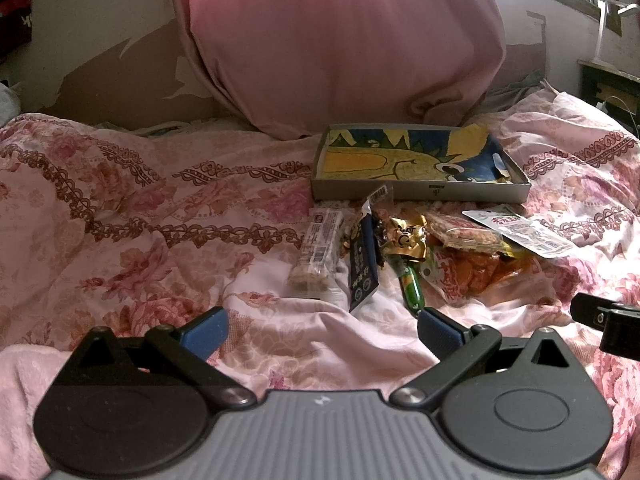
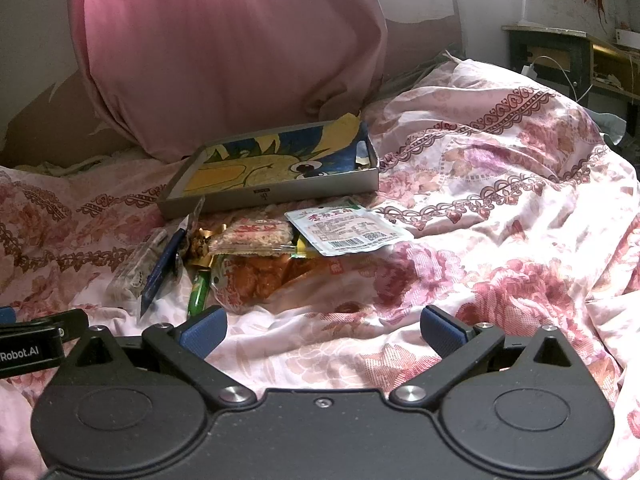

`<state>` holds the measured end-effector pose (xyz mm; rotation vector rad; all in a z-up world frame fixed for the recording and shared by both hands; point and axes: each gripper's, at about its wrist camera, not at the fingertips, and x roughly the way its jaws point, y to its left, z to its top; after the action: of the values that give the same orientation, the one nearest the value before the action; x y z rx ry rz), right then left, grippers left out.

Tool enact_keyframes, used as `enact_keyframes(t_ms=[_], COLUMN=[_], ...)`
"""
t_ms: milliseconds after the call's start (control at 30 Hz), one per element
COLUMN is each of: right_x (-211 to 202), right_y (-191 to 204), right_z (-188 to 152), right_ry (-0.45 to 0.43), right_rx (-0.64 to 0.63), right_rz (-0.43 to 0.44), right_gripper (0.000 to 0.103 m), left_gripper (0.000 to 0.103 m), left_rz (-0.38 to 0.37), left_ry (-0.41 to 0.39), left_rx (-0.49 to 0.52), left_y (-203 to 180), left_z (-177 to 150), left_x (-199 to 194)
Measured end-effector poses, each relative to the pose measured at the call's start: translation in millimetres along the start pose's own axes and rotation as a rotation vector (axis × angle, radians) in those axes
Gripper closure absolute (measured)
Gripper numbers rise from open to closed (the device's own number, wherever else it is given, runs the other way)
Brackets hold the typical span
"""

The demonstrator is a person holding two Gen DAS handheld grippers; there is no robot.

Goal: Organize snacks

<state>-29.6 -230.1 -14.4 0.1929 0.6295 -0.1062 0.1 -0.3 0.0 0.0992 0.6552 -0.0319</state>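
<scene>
A pile of snack packets lies on the floral bedspread in front of a shallow grey box [image 1: 420, 192] [image 2: 280, 196] with a blue and yellow cartoon lining. The pile holds a pale cereal bar [image 1: 318, 252], a dark blue packet [image 1: 362, 264] [image 2: 160, 272], a gold wrapper [image 1: 406, 240], a green stick [image 1: 412, 288] [image 2: 199, 292], an orange bag [image 1: 480, 268] [image 2: 260, 280], a rice-cracker pack [image 2: 252, 238] and a white flat pack [image 1: 520, 232] [image 2: 348, 232]. My left gripper [image 1: 322, 334] is open just short of the pile. My right gripper [image 2: 322, 332] is open too, nothing between its fingers.
A big pink pillow [image 1: 340, 40] [image 2: 224, 48] leans against the wall behind the box. The rumpled bedspread [image 2: 500, 200] rises in folds to the right. A dark side table [image 2: 560, 56] stands at far right. The other gripper shows at the edge of each view [image 1: 604, 320] [image 2: 32, 340].
</scene>
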Motion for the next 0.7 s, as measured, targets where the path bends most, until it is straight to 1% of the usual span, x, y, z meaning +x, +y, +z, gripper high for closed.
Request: enact_keyframes(t_ms=[700], right_x=[1.4], right_y=[0.7], right_z=[-0.6], right_ry=[0.003], right_rx=[-0.009], right_rz=[-0.003], right_gripper=[0.000], left_gripper=[0.000], left_rz=[0.000], left_ry=[0.010], left_rx=[0.004], left_y=[-2.9], left_z=[-3.4], left_x=[4.3])
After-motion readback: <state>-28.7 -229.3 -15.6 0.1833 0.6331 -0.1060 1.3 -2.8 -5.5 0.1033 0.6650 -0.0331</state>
